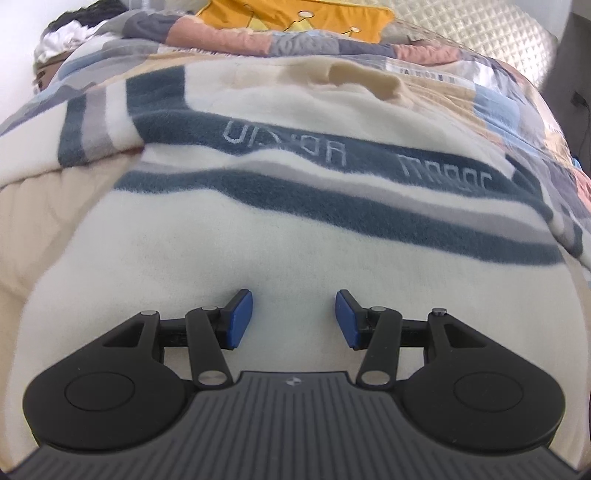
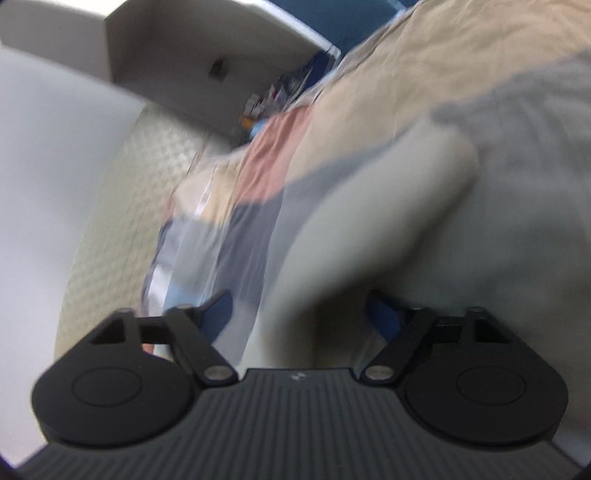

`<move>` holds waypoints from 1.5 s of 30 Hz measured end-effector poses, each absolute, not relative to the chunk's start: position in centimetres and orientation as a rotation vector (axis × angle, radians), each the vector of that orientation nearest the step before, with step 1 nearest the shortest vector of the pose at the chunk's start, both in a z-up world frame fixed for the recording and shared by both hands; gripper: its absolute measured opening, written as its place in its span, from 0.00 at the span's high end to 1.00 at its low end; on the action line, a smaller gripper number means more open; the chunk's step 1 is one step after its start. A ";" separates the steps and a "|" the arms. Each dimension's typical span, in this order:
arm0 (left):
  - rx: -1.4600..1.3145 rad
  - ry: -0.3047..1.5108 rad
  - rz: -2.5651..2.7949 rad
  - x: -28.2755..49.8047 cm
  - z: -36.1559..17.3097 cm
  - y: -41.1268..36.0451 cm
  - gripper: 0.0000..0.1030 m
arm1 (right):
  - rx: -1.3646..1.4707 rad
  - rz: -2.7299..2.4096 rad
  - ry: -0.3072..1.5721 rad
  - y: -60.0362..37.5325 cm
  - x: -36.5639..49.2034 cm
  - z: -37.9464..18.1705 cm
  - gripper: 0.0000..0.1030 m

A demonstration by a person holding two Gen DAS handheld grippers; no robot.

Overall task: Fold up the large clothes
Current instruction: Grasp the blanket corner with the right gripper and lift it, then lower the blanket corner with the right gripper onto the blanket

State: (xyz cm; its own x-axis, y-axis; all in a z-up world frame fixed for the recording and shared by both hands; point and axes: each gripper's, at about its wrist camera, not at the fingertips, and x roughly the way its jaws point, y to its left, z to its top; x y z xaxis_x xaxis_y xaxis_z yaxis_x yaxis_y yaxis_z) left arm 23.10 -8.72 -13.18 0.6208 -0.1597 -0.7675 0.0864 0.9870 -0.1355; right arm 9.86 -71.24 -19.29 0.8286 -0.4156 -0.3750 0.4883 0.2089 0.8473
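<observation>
Although the sweater (image 1: 280,206) lies spread on the bed (image 1: 532,122) with one sleeve (image 1: 110,122) folded in, most folding is left. Your left tongs (image 1: 293,319) hang released above its hem; your right tongs (image 2: 299,317) straddle a blurred cream fold, grip unclear.

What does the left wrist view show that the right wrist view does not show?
Only the left wrist view shows the cream sweater lying flat, its dark stripes with lettering, a yellow cushion, and the left gripper with its jaws apart over the fabric. Only the right wrist view, which is blurred, shows a white shelf and the right gripper around a raised cream fold; whether the pads press it is unclear. Both show the patchwork bedspread.
</observation>
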 end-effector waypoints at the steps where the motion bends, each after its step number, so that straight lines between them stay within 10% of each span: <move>1: -0.100 0.895 -0.133 23.2 -13.2 -8.8 0.46 | 1.222 -0.662 0.074 -72.0 10.0 -19.5 0.63; 3: -0.099 0.900 -0.120 23.4 -13.1 -9.1 0.46 | 1.249 -0.683 0.095 -73.5 10.2 -20.1 0.88; 6: -0.092 0.900 -0.118 23.4 -13.1 -9.2 0.46 | 1.141 -0.658 0.183 -75.3 11.2 -19.0 0.90; 18: -0.227 0.902 -0.094 23.2 -9.8 -6.2 0.46 | 0.684 -0.649 0.235 -76.4 14.8 -7.9 0.91; 32: -0.283 0.714 -0.119 19.9 -5.3 -0.6 0.46 | 0.150 -0.222 0.030 -53.4 17.1 13.4 0.90; 45: -0.468 0.635 -0.164 16.9 -3.6 7.7 0.46 | -0.080 0.085 0.142 -29.3 17.5 11.1 0.89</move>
